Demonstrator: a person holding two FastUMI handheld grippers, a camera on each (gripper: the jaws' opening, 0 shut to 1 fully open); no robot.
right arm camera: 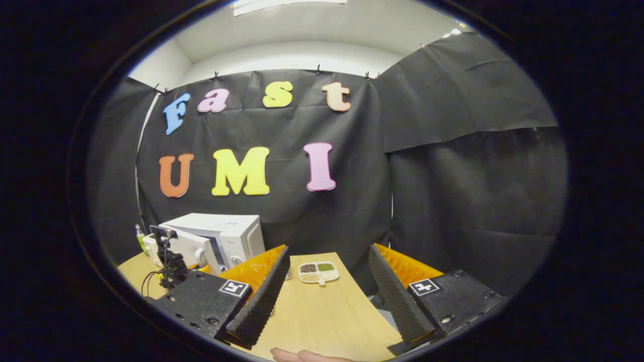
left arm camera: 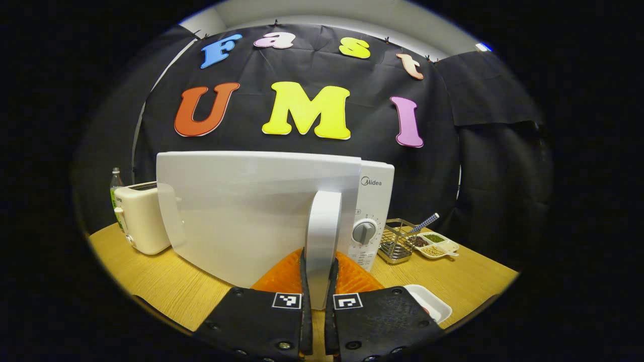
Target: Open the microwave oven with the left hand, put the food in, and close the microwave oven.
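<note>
In the left gripper view, the left gripper is closed on the white vertical handle of the white microwave oven, one finger pressed to each side of it. The handle belongs to the white microwave door, which is swung partly out from the oven body. Low to the right of the fingers lies a white rectangular tray on the light wooden table; what it holds cannot be told. Past the door, the oven's grey round dial sits on its front panel. Left of the door stands a cream toaster, with a clear bottle behind it. To the right of the oven stands a wire basket, and just beside it a white divided dish of beans and grains.

In the right gripper view, the right gripper is wide open over the table with nothing between its fingers. Part of a hand shows at the bottom edge. Farther off the divided dish lies near the table's far edge, and the microwave stands at the far left with its door ajar.
</note>
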